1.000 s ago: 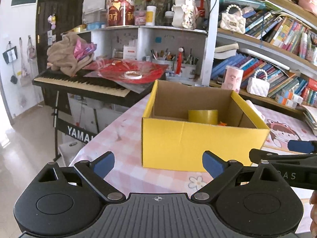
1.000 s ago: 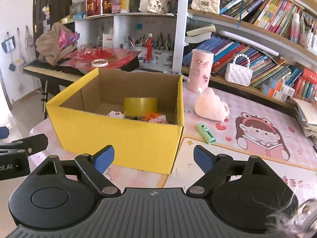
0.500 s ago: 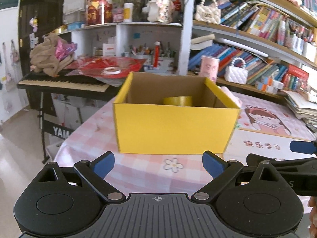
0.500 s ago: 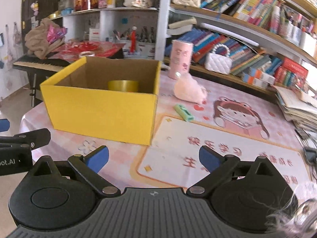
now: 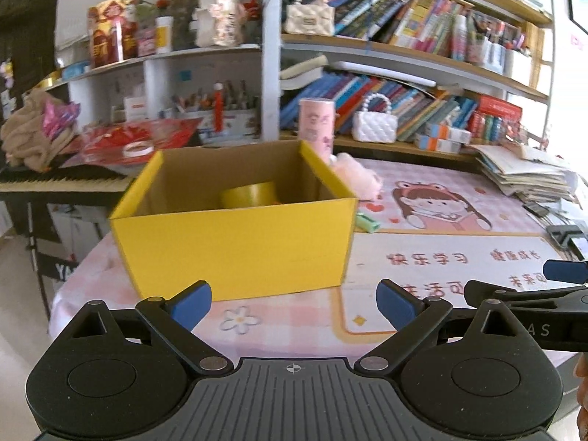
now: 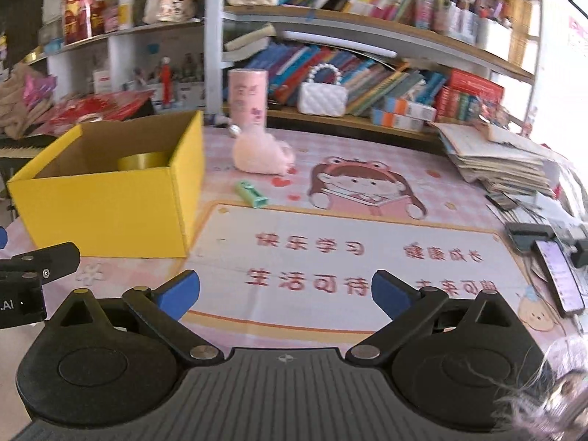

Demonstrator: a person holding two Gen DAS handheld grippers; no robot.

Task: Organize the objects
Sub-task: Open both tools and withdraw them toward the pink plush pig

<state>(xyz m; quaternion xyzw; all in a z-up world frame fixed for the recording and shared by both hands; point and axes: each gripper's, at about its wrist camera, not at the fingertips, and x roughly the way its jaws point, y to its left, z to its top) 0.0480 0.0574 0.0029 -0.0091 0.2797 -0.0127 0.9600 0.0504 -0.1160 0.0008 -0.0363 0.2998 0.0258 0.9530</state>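
Background, as you see it from either wrist view. A bookshelf (image 6: 367,29) packed with books runs behind the table (image 6: 459,198). On its lower board sits a white quilted handbag (image 6: 322,98); a cream handbag (image 5: 309,18) sits higher up. To your left, a keyboard (image 5: 55,180) carries red wrapping (image 5: 136,137) and a tan cloth bundle (image 5: 31,136). A paper stack (image 6: 496,158) and a phone (image 6: 558,275) lie at the table's right edge.
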